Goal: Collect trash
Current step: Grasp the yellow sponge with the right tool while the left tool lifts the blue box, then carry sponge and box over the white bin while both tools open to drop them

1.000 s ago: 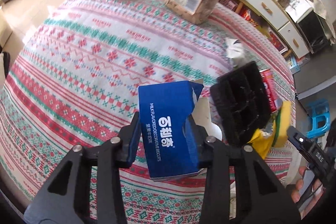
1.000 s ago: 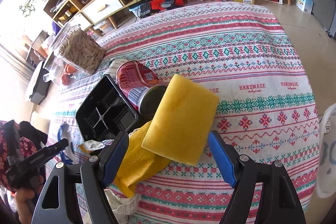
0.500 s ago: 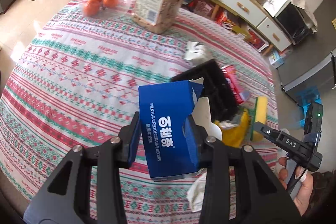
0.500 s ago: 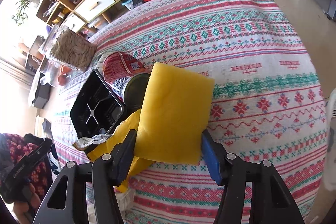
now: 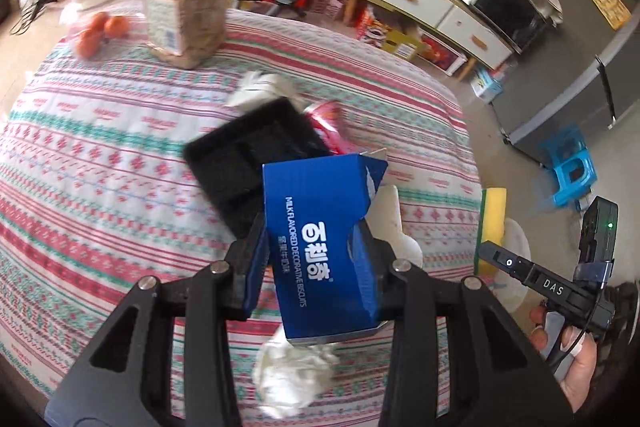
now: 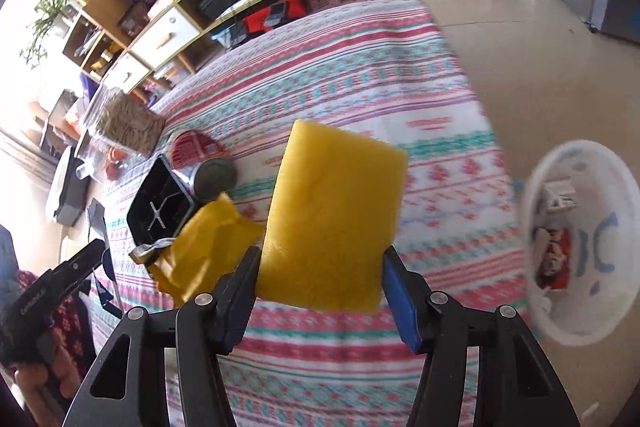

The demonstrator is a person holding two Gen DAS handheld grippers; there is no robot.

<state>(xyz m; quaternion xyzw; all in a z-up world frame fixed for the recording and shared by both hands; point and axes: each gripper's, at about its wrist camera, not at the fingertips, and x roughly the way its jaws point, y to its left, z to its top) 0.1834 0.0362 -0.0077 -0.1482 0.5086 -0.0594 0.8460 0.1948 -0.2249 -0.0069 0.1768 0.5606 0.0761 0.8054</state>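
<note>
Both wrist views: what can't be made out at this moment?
- Left wrist: the blue biscuit box in the left gripper hides part of the black tray; whether the box is empty cannot be told.
- Left wrist: the red can is blurred, label unreadable.
- Right wrist: the yellow sponge in the right gripper covers the cloth behind it.
- Right wrist: the white bin is blurred; contents unclear.

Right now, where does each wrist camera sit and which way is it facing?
Left wrist: on the left gripper, facing across the table to the shelving; its fingers clamp the blue biscuit box; the right hand shows.
Right wrist: on the right gripper, facing across the table; fingers clamp the yellow sponge; white bin right.
Shared: black tray, red can, sponge.
</note>
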